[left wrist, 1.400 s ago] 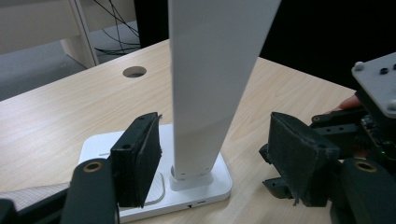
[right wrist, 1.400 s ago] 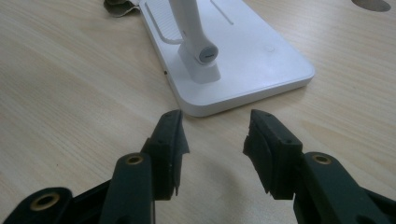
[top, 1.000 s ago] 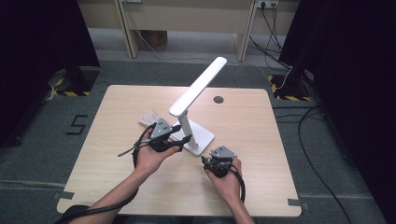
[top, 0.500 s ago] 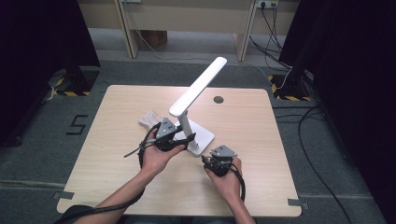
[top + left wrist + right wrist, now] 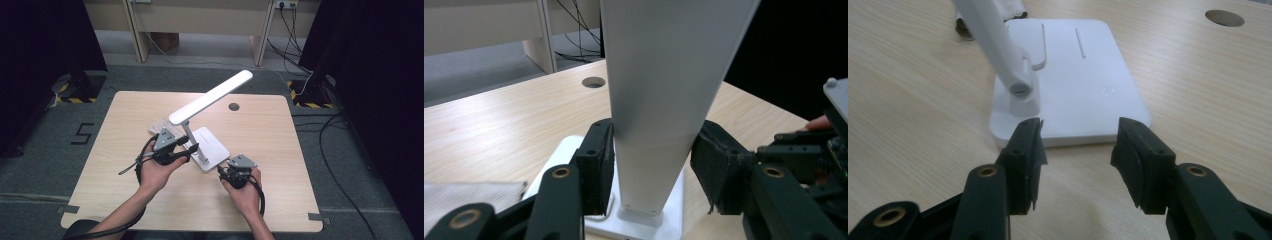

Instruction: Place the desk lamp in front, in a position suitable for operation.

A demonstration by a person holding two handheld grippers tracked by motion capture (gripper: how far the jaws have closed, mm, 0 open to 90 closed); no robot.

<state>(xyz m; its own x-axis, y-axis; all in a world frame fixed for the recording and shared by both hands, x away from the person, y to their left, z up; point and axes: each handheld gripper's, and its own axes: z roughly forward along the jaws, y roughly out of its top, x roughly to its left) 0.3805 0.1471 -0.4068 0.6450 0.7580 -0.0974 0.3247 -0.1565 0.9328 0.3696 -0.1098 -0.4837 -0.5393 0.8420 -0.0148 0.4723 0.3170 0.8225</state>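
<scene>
Gripping status: the left tool (image 5: 651, 165) has its jaws set around the lower end of the white lamp head (image 5: 664, 100); they have just been closing, and the pads (image 5: 596, 167) now lie against both edges of the panel, at about mid-width.
Lamp location: the desk lamp (image 5: 207, 122) stands at the centre of the high view, its base (image 5: 212, 150) flat on the table (image 5: 280, 150), head slanting to the upper right.
Right tool: the right tool (image 5: 1075, 155) hovers, jaws apart and holding nothing, just short of the near edge of the base (image 5: 1083, 85), at the lower middle of its own view.
Risk 1: the base may tip or slide if the head is swung while nothing pins it down; the right tool is not yet bearing on it.
Risk 2: the pads may slip on the smooth panel if the grip is too light.
Other item: a folded cloth (image 5: 159, 127) lies just behind the left tool.
</scene>
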